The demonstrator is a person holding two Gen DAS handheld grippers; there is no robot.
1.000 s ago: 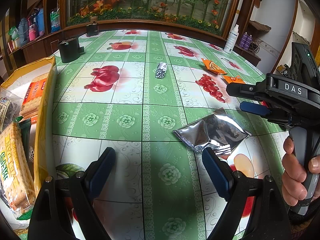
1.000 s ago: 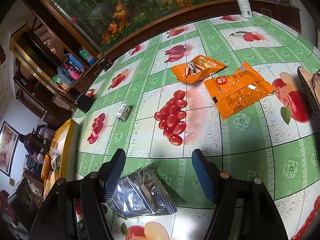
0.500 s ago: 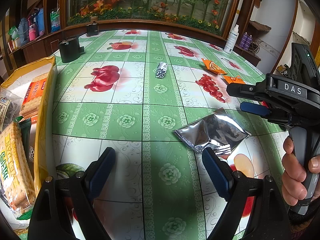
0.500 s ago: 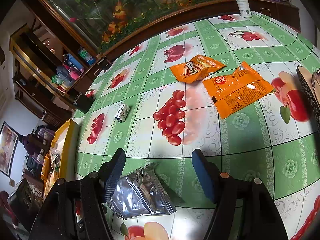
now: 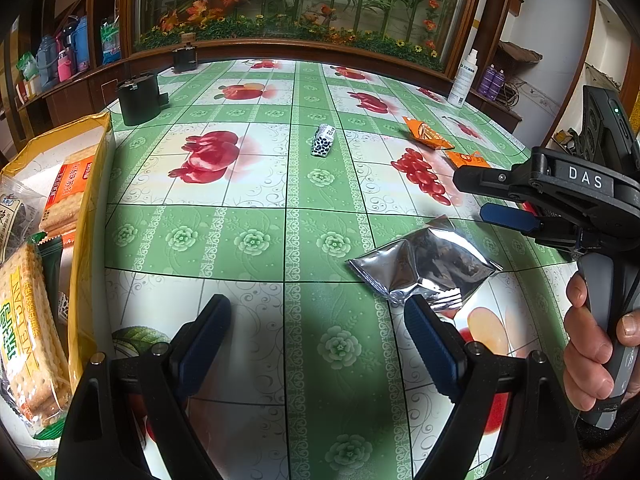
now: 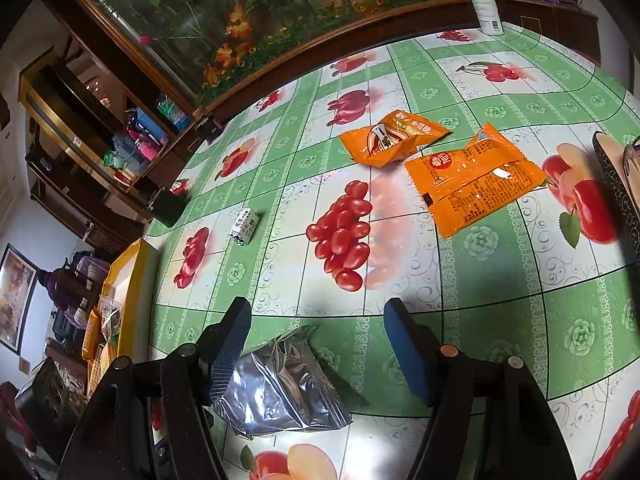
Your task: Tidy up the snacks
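**Mia:** What are you doing right now?

**Me:** I am holding both grippers low over the table. My left gripper [image 5: 316, 340] is wide open and is holding nothing. My right gripper [image 6: 316, 344] is wide open too, and nothing is in it.

**Mia:** Where is the snack?

**Me:** The silver packet [image 5: 424, 268] is lying flat on the table, close to me. It is sitting just past my left gripper's right finger, and my right gripper is hanging near it. I think I am getting ready to pick it up.

**Mia:** What do you need to do next?

**Me:** I think I need to bring the open fingers down around the packet and close them softly. It looks thin and slippery, so it may slide.

**Mia:** Then where is it going?

**Me:** Maybe into the yellow box [image 5: 90, 216] on the near left. Cracker packs [image 5: 24, 320] are already lying in there.

**Mia:** What else is waiting?

**Me:** Farther out, a little white carton [image 5: 323, 142] is lying in the middle. Two orange packets [image 6: 476, 180] are lying far right, touching each other.

**Mia:** And the room?

**Me:** The tablecloth [image 5: 256, 240] is green and white with fruit pictures. A black pot [image 5: 140, 100] is sitting far left, a white bottle [image 5: 464, 80] far right, and flowers are showing behind glass at the back.
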